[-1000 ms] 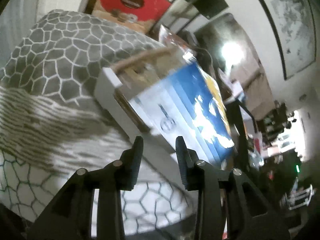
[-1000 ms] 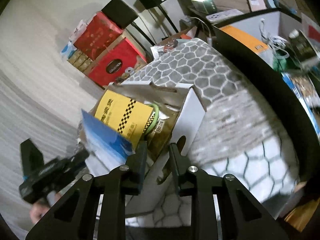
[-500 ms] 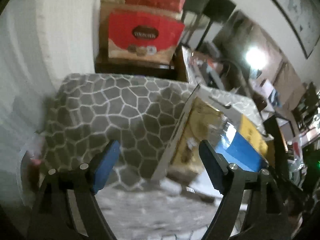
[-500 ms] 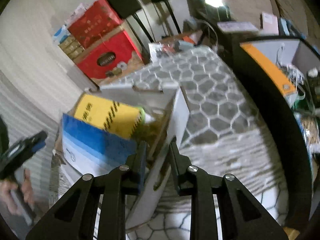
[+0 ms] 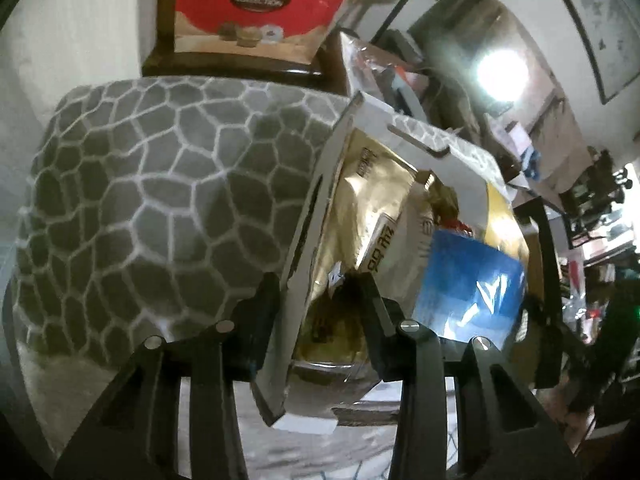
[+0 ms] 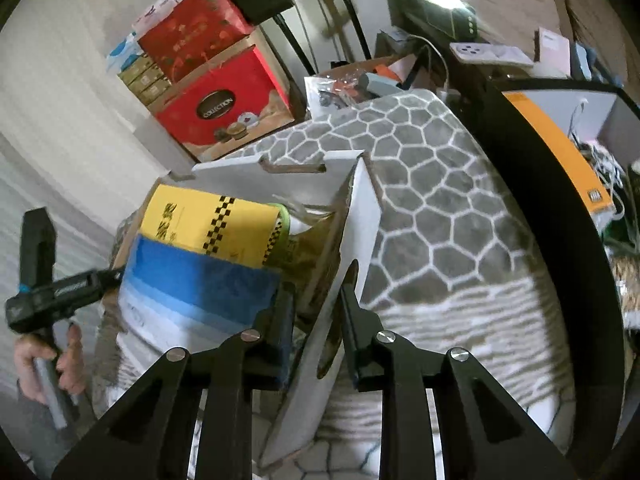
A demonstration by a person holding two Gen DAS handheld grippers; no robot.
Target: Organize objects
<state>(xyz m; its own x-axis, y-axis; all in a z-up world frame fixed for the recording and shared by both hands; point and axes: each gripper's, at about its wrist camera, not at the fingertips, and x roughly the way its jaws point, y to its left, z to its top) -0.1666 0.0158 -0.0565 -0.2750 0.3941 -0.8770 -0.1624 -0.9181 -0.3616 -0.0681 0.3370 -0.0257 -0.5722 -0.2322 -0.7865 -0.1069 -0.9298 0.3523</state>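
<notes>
1. A white cardboard box [image 6: 362,216] sits on a surface draped with a grey cloth [image 6: 432,184] printed in a pale honeycomb pattern, its flaps standing up.
2. The box is crammed full: a yellow packet [image 6: 208,220] with black checks lies on top, a blue and white packet [image 6: 192,292] just in front of it, and a gold foil bag [image 5: 372,196] shows beneath them.
3. The right tongs [image 6: 316,312] are pinched narrow on the box's right side flap, one finger inside and one outside, close to the oval handle cutout.
4. The left tongs [image 5: 316,300] straddle the opposite side flap [image 5: 308,240]. Their jaws are closing with the flap between them; the outer finger sits by the card, while the inner one is still clear of it, against the foil bag.
5. From the right wrist view, the left tongs appear low on the left as a black tool, gripped by a hand [image 6: 52,364].
6. Behind the surface, red gift boxes [image 6: 224,108] are stacked against the wall, and black stands rise beside them.
7. A lamp [image 5: 500,74] glares over a cluttered room on the far side.
</notes>
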